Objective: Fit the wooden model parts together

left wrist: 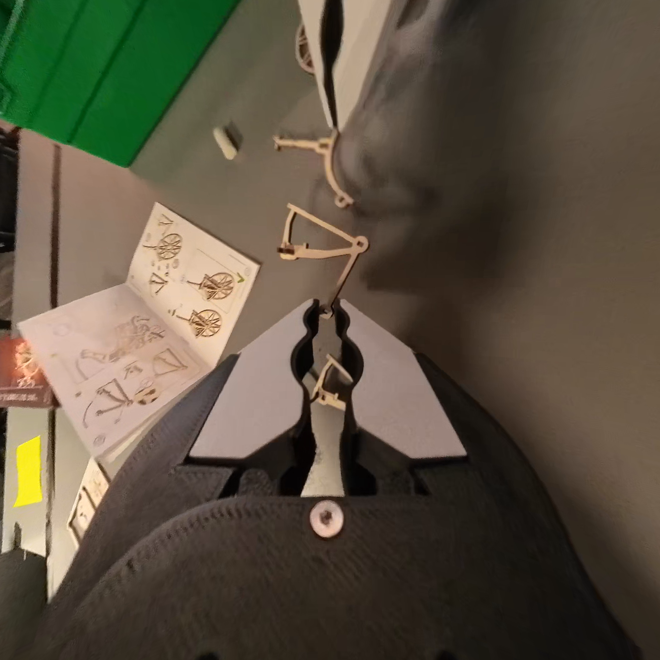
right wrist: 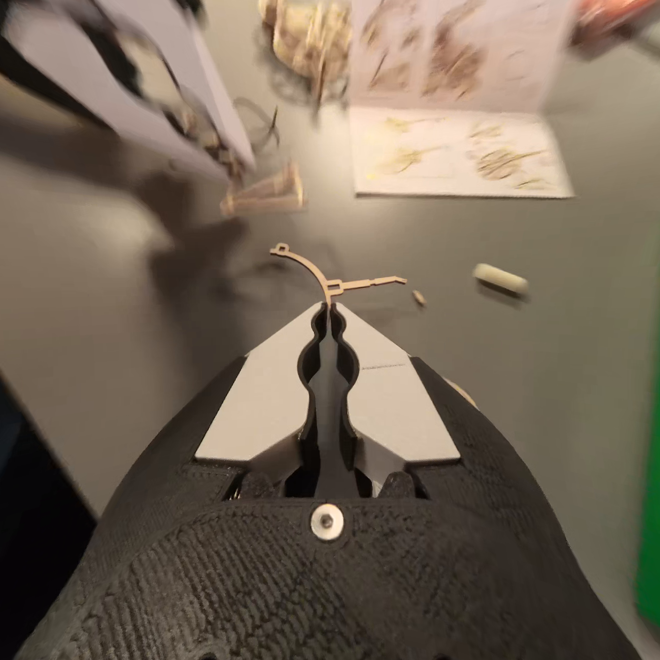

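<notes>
In the left wrist view my left gripper (left wrist: pixel 326 309) is shut on the lower end of a thin wooden triangular frame (left wrist: pixel 360 244), which stands up from the fingertips over the grey table (left wrist: pixel 518 321). My right gripper (left wrist: pixel 335 125) reaches in from the top and holds a curved wooden part with a side stem (left wrist: pixel 303 143) just beyond the frame; the two parts are apart. In the right wrist view my right gripper (right wrist: pixel 329 306) is shut on the end of that curved part (right wrist: pixel 358 283). The left gripper (right wrist: pixel 246 168) and its frame (right wrist: pixel 271 193) show blurred at upper left.
An open instruction booklet (left wrist: pixel 143 339) lies to the left, and also shows in the right wrist view (right wrist: pixel 457 157). A green box (left wrist: pixel 107 71) stands behind it. A white cylinder (right wrist: pixel 500 284) and a small peg (right wrist: pixel 419 297) lie on the table. A wheel assembly (right wrist: pixel 310 35) sits farther back. My hands' fingertips stand some 10 cm from each other.
</notes>
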Demonstrator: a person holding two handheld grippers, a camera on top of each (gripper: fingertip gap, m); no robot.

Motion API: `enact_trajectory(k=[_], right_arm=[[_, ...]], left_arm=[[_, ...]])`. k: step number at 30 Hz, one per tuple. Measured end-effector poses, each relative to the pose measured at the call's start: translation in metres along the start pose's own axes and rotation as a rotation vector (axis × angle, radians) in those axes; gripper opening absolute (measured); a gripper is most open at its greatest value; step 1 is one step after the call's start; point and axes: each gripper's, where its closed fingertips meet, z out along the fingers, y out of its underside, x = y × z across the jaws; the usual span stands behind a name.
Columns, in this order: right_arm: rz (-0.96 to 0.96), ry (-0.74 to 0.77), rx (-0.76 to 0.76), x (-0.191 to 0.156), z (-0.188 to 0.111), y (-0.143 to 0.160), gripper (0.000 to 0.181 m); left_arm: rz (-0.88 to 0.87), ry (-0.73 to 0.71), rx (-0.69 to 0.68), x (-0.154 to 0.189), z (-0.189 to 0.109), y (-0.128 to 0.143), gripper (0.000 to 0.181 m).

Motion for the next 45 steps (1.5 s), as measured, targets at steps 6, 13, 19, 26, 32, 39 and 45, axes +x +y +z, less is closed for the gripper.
enact_trajectory(k=[6, 13, 19, 26, 32, 39, 45], right_arm=[[0.0, 0.003, 0.136, -0.006, -0.024, -0.019, 0.0], [-0.06, -0.029, 0.093, -0.019, -0.002, -0.015, 0.0], [-0.102, -0.006, 0.093, -0.02, 0.011, -0.017, 0.0], [-0.104, -0.019, 0.049, -0.015, 0.017, -0.012, 0.0], [-0.09, -0.038, 0.047, -0.013, 0.017, -0.011, 0.0], [-0.089, -0.053, 0.039, -0.014, 0.018, -0.01, 0.0], [-0.062, -0.069, 0.074, -0.013, 0.015, -0.014, 0.0]], left_arm=[[0.04, 0.157, -0.034, 0.011, 0.023, -0.017, 0.007], [-0.034, 0.306, -0.006, 0.016, 0.02, -0.03, 0.055], [-0.27, 0.303, 0.202, 0.002, 0.001, -0.05, 0.052], [-0.233, 0.201, 0.162, 0.002, 0.023, -0.049, 0.025], [-0.233, 0.224, 0.161, 0.001, 0.03, -0.051, 0.007], [-0.232, 0.242, 0.138, 0.002, 0.035, -0.047, 0.0], [-0.256, 0.253, 0.152, -0.002, 0.035, -0.05, 0.0]])
